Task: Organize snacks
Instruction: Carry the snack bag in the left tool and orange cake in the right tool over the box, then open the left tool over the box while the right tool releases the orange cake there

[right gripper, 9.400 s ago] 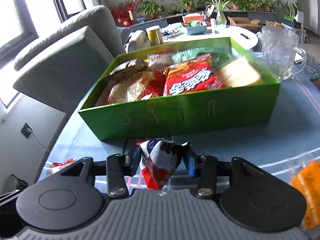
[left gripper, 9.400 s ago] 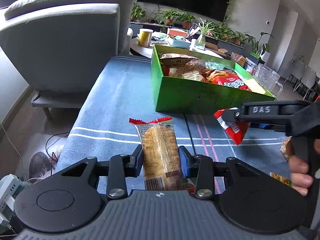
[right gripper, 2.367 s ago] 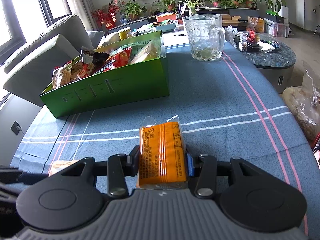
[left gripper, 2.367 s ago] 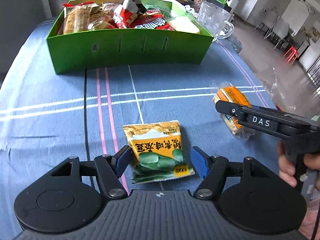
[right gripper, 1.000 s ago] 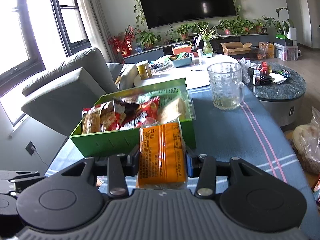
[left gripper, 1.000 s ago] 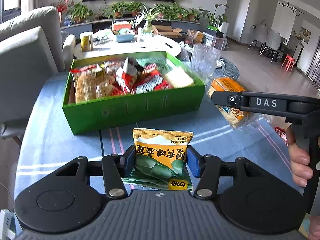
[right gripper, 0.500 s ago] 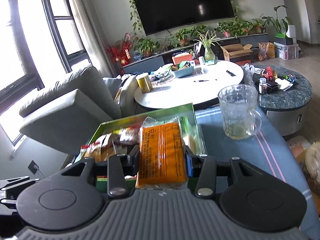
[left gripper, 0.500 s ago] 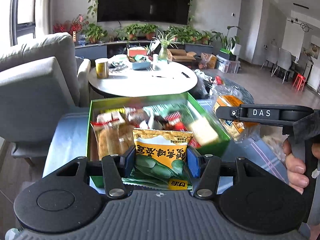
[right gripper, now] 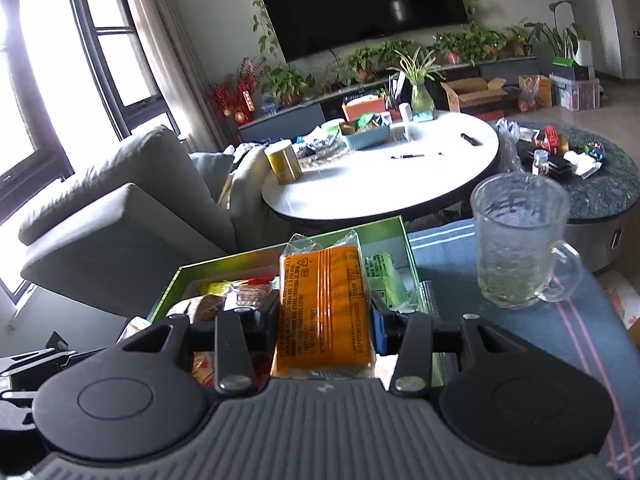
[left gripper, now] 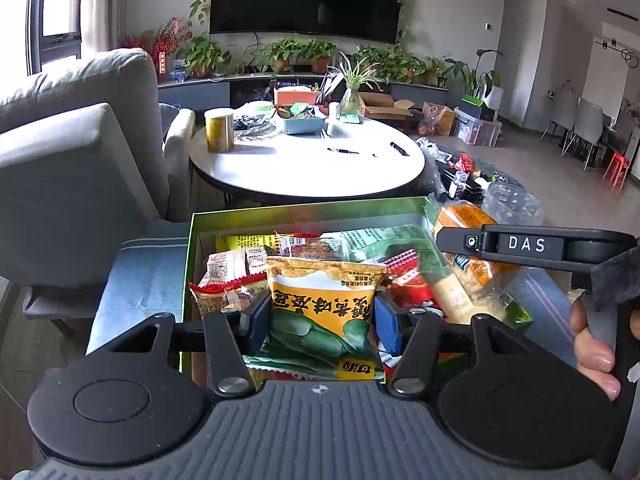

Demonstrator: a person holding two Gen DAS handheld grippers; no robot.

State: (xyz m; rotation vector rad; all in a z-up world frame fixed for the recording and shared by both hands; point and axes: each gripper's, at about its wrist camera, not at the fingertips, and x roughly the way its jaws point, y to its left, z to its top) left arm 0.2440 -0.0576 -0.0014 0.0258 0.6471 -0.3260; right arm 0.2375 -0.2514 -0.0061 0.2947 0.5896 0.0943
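Observation:
My left gripper [left gripper: 320, 322] is shut on a yellow and green snack bag [left gripper: 324, 308] and holds it above the green box [left gripper: 280, 212], which is full of snack packets. My right gripper [right gripper: 326, 320] is shut on an orange wrapped snack [right gripper: 324, 308] and holds it above the same green box [right gripper: 240, 258]. In the left wrist view the right gripper's finger [left gripper: 520, 245] and the orange snack [left gripper: 464, 216] hang over the box's right end.
A glass mug [right gripper: 516, 240] stands on the blue cloth right of the box. A grey armchair [left gripper: 60, 152] is at the left. A white round table [left gripper: 308, 164] with clutter lies beyond the box, and a dark round table [right gripper: 592, 184] at the right.
Both grippers have moved forward with their snacks, from in front of the box to above it. Both stay shut on their packets.

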